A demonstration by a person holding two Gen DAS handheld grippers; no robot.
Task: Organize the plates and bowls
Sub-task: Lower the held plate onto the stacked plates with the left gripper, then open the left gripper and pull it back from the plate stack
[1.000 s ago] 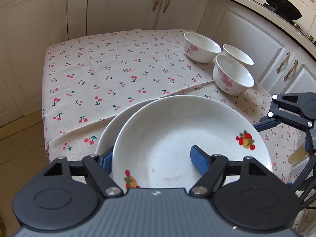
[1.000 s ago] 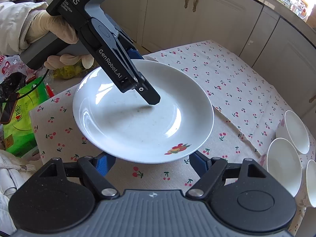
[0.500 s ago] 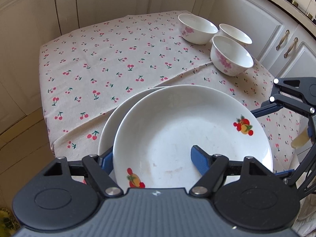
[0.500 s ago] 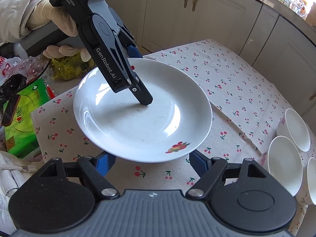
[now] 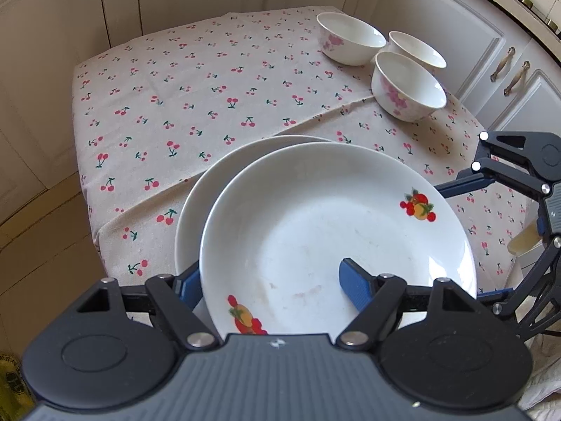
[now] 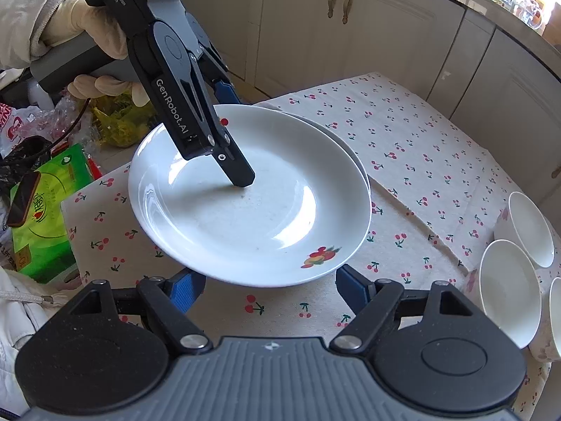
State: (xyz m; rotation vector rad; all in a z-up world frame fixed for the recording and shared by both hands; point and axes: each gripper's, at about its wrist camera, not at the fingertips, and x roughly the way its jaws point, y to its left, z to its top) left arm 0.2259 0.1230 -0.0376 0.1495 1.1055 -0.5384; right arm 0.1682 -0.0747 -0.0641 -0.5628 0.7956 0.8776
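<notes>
Left jaws opening around top plate (image 5: 336, 231)

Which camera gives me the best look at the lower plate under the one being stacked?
The left wrist view: the lower plate shows as a wide crescent left of the top plate. The right wrist view shows only a thin sliver of its rim behind the top plate.
</notes>
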